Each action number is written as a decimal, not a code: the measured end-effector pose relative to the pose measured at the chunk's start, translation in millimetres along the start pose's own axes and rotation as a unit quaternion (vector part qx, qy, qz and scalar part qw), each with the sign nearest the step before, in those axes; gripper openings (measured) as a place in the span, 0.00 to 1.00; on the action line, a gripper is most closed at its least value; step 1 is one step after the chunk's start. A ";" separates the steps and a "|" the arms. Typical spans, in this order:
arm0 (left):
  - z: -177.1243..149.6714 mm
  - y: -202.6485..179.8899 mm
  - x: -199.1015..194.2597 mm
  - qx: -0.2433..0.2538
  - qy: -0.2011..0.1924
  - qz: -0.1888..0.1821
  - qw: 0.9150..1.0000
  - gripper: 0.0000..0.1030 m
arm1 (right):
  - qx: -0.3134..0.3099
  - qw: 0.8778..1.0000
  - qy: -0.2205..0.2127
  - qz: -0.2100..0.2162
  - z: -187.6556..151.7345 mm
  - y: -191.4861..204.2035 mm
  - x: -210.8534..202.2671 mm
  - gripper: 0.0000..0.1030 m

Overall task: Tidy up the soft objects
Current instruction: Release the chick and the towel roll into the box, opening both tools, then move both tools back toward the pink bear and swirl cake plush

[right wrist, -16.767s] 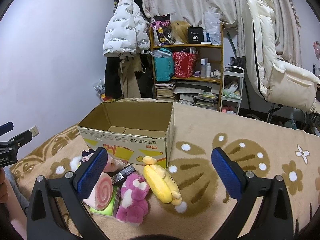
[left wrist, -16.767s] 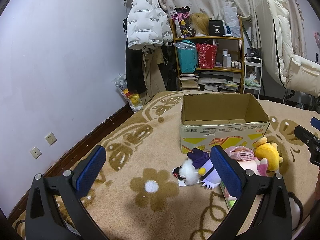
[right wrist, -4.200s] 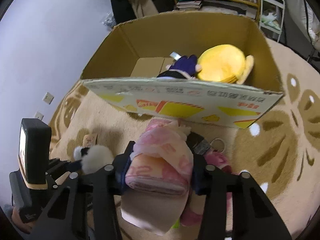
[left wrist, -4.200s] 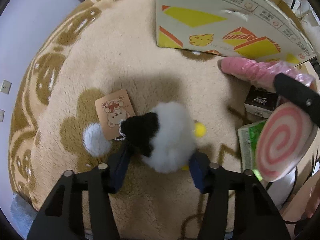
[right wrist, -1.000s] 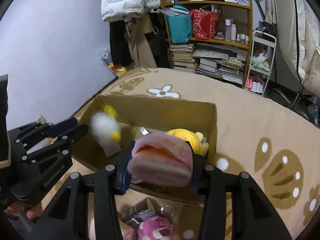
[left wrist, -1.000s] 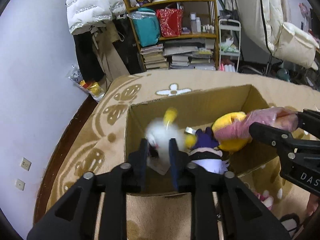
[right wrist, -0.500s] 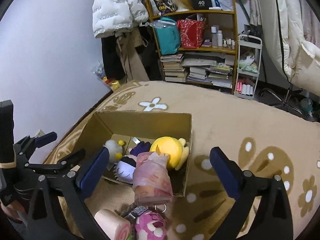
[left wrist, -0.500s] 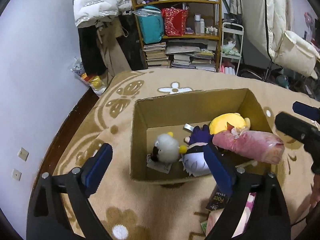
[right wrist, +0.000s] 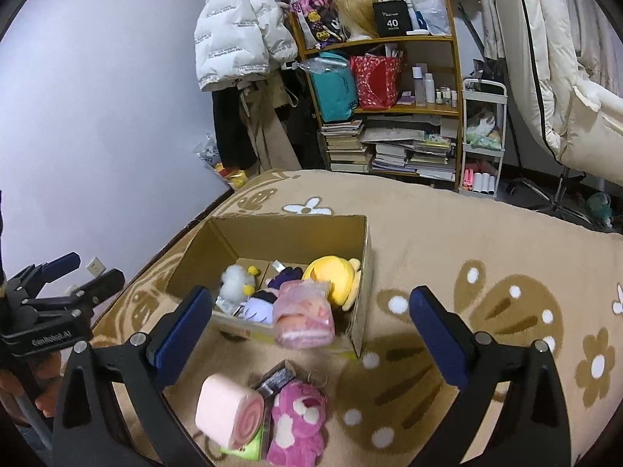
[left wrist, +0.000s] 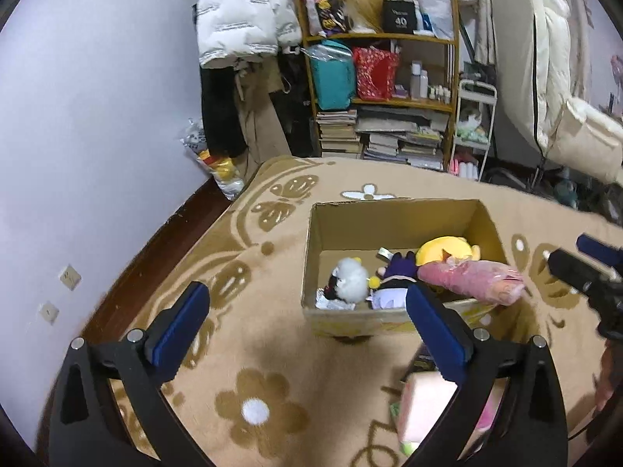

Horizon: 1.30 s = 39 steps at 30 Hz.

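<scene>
An open cardboard box point(left wrist: 393, 214) point(right wrist: 362, 249) stands on the tan blanket. Inside lie a white fluffy plush point(left wrist: 350, 282) point(right wrist: 235, 280), a purple plush point(left wrist: 395, 276) point(right wrist: 259, 305) and a yellow plush point(left wrist: 444, 249) point(right wrist: 335, 274). A pink wrapped plush point(left wrist: 471, 282) point(right wrist: 303, 317) rests across the box's front edge. A pink swirl-roll plush point(right wrist: 226, 414) and a magenta bear plush point(right wrist: 298, 426) lie in front of the box. My left gripper point(left wrist: 307, 330) is open and empty, held back from the box. My right gripper point(right wrist: 311, 334) is open and empty above the front items.
A small dark packet point(right wrist: 276, 379) and a green packet point(right wrist: 249, 447) lie by the roll plush. A bookshelf point(right wrist: 389, 109), hanging coats point(right wrist: 233, 39), a white cart point(right wrist: 483, 136) and a cream chair point(right wrist: 576, 78) stand behind. The wall point(left wrist: 97, 116) is on the left.
Both grippers have drawn back and up from the box. The pink wrapped plush, let go half a second ago, now rests on the box's front edge. The white plush lies in the box.
</scene>
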State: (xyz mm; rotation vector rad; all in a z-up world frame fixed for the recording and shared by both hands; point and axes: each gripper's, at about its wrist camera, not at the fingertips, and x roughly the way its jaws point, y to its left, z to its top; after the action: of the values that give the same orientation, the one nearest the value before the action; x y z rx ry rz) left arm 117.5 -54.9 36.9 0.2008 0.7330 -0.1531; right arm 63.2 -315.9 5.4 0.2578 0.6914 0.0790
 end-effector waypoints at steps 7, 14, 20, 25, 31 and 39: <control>-26.4 -4.3 -25.6 -0.035 -0.009 -0.001 0.999 0.97 | 0.001 1.000 0.002 0.007 -21.8 2.7 -15.4 1.00; -54.2 -11.0 -43.0 -0.044 -0.010 -0.012 0.999 0.97 | -0.008 1.000 0.002 0.008 -43.8 6.5 -27.9 1.00; -73.9 -18.3 -49.2 -0.029 -0.006 -0.009 1.000 0.97 | -0.010 1.000 0.014 0.005 -65.6 10.0 -24.9 1.00; -83.8 -24.0 -48.1 -0.020 0.000 -0.011 1.000 0.97 | -0.003 1.000 0.019 0.004 -83.1 9.9 -21.7 1.00; -91.8 -31.7 -42.2 -0.014 0.011 -0.019 1.000 0.97 | -0.003 0.999 0.034 0.001 -93.4 8.1 -13.7 1.00; -97.2 -32.5 -29.1 -0.019 0.026 -0.025 0.999 0.97 | 0.013 0.998 0.061 0.000 -103.7 -0.8 3.1 1.00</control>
State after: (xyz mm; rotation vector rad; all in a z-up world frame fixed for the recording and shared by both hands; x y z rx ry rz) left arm 26.5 -61.7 -18.0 0.1502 0.7930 -0.1806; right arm -0.7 -294.5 -73.4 0.2796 0.8131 0.0870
